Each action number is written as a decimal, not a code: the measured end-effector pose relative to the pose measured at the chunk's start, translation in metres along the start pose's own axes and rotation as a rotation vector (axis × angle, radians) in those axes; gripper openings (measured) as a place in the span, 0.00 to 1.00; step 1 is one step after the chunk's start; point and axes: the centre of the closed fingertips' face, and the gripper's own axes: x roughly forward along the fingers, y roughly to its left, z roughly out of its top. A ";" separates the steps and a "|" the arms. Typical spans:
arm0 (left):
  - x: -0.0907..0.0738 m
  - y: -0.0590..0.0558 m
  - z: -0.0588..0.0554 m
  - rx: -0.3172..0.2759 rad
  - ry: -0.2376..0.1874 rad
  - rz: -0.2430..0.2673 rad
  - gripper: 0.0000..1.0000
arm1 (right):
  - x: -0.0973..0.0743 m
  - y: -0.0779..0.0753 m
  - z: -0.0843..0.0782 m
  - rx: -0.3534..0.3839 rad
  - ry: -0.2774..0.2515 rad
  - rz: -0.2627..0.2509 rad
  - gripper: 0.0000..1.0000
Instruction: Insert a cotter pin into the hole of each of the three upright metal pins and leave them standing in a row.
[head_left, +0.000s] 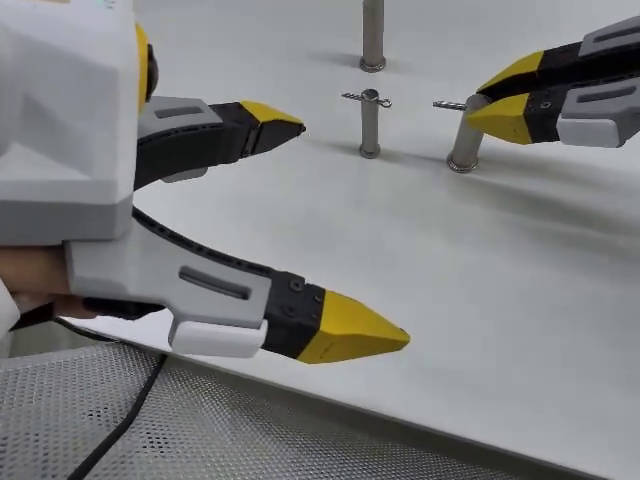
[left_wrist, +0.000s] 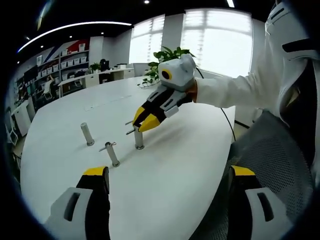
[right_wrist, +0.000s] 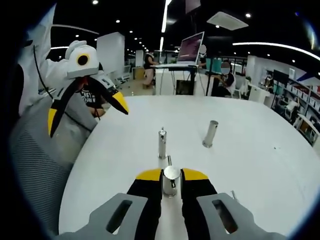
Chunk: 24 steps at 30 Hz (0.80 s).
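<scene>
On the tabletop (head_left: 400, 300), right claw (head_left: 488, 102) pinches the nearest metal pin (head_left: 465, 145)
Its cotter pin (head_left: 450, 104) juts toward 9 o'clock; bare far pin (head_left: 372, 35) stands at 10 o'clock; left claw (head_left: 352, 232) gapes empty.

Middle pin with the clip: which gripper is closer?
Right gripper: at the neighbouring pin beside the middle pin. Left gripper: back at the table edge, jaws open.

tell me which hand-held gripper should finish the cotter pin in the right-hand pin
Right. The right hand-held gripper holds that pin by its top, beside the protruding cotter pin; the left hand-held gripper hangs open, off to one side.
</scene>
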 end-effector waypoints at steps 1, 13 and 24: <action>0.000 0.000 0.000 -0.004 -0.003 0.003 0.99 | -0.001 0.000 0.004 -0.001 -0.015 0.002 0.08; 0.000 0.003 0.003 -0.029 -0.020 0.021 0.99 | -0.021 0.007 0.018 -0.019 -0.016 -0.019 0.32; -0.001 0.006 0.010 -0.054 -0.047 0.035 0.99 | -0.041 0.022 0.014 0.101 -0.067 -0.062 0.59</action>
